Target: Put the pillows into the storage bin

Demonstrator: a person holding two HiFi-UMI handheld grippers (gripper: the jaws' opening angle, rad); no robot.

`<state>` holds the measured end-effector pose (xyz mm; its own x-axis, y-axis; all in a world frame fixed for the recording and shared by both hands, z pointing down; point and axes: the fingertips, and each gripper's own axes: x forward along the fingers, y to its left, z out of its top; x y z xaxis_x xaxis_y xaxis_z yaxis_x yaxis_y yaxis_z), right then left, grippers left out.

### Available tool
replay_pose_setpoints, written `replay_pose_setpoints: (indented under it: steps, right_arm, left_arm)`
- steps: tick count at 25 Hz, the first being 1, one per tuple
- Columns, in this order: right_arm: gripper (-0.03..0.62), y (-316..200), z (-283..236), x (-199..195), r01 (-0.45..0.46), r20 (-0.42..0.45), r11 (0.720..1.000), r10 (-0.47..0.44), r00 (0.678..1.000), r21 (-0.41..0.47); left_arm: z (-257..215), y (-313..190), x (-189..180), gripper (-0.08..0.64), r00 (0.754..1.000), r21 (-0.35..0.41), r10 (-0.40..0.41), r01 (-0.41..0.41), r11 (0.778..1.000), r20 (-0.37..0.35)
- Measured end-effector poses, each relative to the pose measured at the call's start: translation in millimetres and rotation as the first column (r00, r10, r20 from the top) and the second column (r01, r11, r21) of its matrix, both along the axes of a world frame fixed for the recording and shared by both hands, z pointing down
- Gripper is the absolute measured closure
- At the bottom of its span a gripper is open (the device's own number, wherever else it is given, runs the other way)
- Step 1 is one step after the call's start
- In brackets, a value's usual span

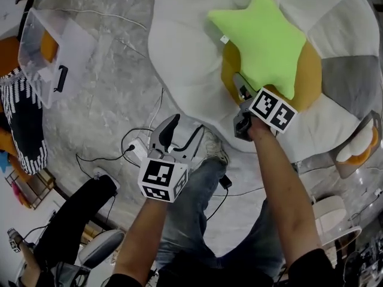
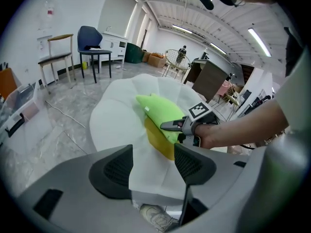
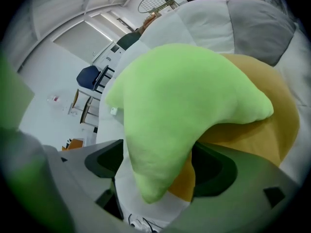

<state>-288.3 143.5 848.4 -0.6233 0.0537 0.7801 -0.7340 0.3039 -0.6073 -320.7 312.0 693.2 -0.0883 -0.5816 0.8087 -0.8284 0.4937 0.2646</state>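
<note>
right of centre in the head view, the lime-green star-shaped plush pillow lies on top of a round mustard-yellow pillow, and both rest on a big white petal-shaped floor cushion. the right hand-held gripper reaches in from below, its jaws spread wide on either side of the star's lower point. in the right gripper view that green tip sits between the pads, not yet squeezed. that point is likely chosen because it is narrow and juts out where jaws can get around it. the left hand-held gripper hangs lower, near centre frame, with its jaws apart and nothing between them, probably waiting to help. the clear plastic storage bin stands well apart at the upper left on the grey marbled floor, so a carry across looks necessary.
</note>
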Motion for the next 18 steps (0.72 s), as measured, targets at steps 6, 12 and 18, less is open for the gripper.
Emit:
replay_pose_setpoints:
  steps: [6,12,18]
  right_arm:
    - [0.187,-6.3,22.0,3.4,0.059,-0.112,0.998,-0.057,0.992,0.013]
    - [0.334,-32.2,-16.5,28.9,0.028,-0.071,0.996,-0.022,0.997,0.088]
    - [0.36,-50.7,-61.3,92.8,0.103,-0.09,0.983,-0.09,0.992,0.153]
  left_arm:
    - [1.9,6.9,24.9,0.278,1.0,-0.024,0.009,-0.009,1.0,-0.011]
    - [-9.9,-7.0,50.4,0.278,0.999,-0.026,0.035,-0.035,0.999,-0.021]
    - [-36.9,-38.9,82.8,0.278,0.998,0.002,0.05,-0.05,0.999,-0.049]
